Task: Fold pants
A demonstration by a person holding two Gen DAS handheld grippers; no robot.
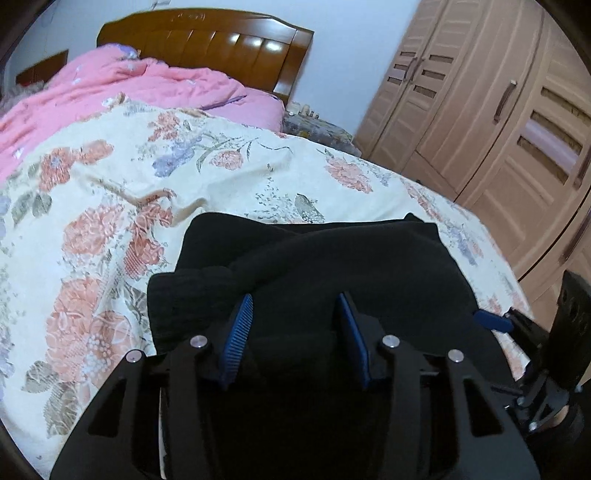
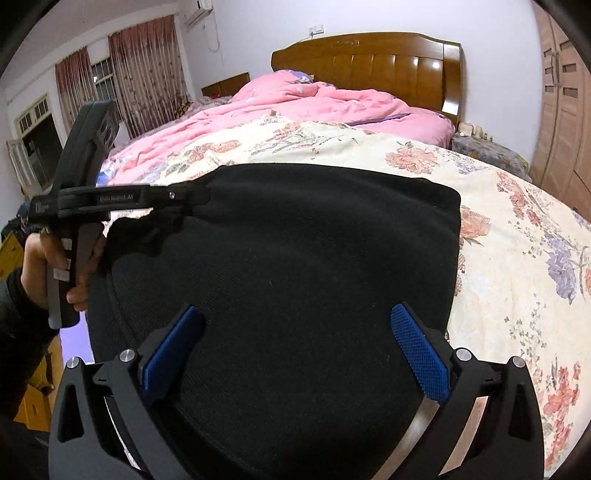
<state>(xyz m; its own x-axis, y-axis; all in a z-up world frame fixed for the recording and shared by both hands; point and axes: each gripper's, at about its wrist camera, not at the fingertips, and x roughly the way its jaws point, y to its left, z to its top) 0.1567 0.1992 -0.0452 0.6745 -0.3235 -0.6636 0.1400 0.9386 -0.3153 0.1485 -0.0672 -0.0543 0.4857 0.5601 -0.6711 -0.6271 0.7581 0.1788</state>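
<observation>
Black pants [image 2: 295, 258] lie folded on the floral bedspread [image 2: 517, 295] of the bed. Left gripper [image 1: 295, 325] over the pants' left part, fingers [image 1: 238, 328] released, nothing clamped. Right gripper [image 2: 295, 347] at the near edge, fingers [image 2: 419, 354] spread wide, gripping nothing.

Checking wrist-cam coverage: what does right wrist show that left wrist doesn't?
Right wrist only: the window with red curtains, an air conditioner, and the hand holding the left gripper at the black pants.
Left wrist only: the left gripper's open blue pads from behind.
Both: pants, floral sheet, pink quilt, wooden headboard, wardrobe.
</observation>
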